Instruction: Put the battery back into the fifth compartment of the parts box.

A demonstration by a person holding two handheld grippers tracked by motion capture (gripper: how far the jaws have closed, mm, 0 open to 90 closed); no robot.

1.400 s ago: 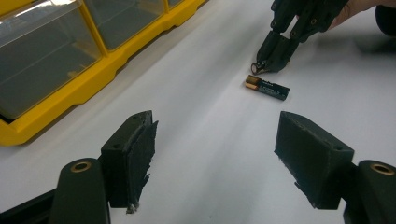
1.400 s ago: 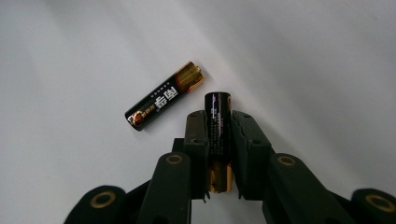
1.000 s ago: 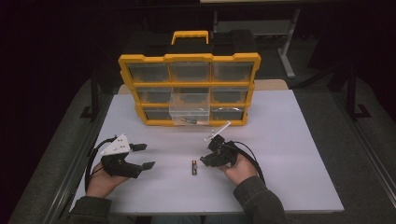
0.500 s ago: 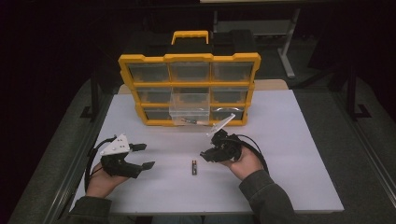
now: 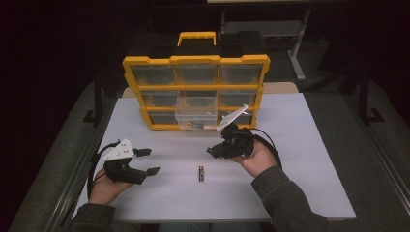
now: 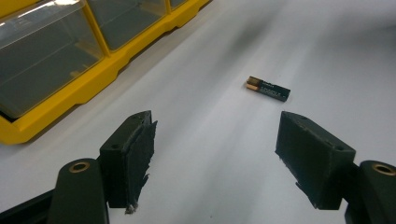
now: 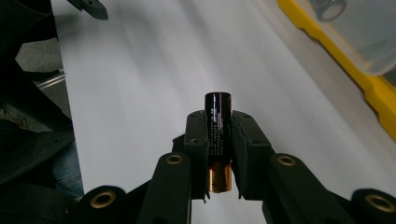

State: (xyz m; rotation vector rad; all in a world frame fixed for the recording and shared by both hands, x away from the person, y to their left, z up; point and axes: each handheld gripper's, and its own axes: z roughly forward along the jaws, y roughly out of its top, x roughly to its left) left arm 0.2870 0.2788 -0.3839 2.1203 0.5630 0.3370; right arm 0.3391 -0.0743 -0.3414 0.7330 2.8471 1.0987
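Observation:
My right gripper (image 7: 218, 123) is shut on a black battery with a copper end (image 7: 218, 135), held lengthwise between the pads above the white table. In the high view that gripper (image 5: 215, 151) hovers in front of the organizer, tips pointing left. A second black battery (image 5: 201, 173) lies flat on the table between my two hands, and it shows ahead of the left jaws as well (image 6: 268, 88). My left gripper (image 5: 149, 161) rests low at the table's left, jaws wide open and empty (image 6: 215, 158).
A yellow organizer (image 5: 195, 60) with clear drawers stands upright at the back of the white table (image 5: 300, 159). One clear drawer (image 5: 196, 110) is pulled out at the bottom middle, small parts in it. The yellow frame (image 6: 88, 86) lies close to the left jaw.
My right gripper has risen off the table with its battery and drifted slightly toward the organizer. The left gripper and the loose battery have stayed put.

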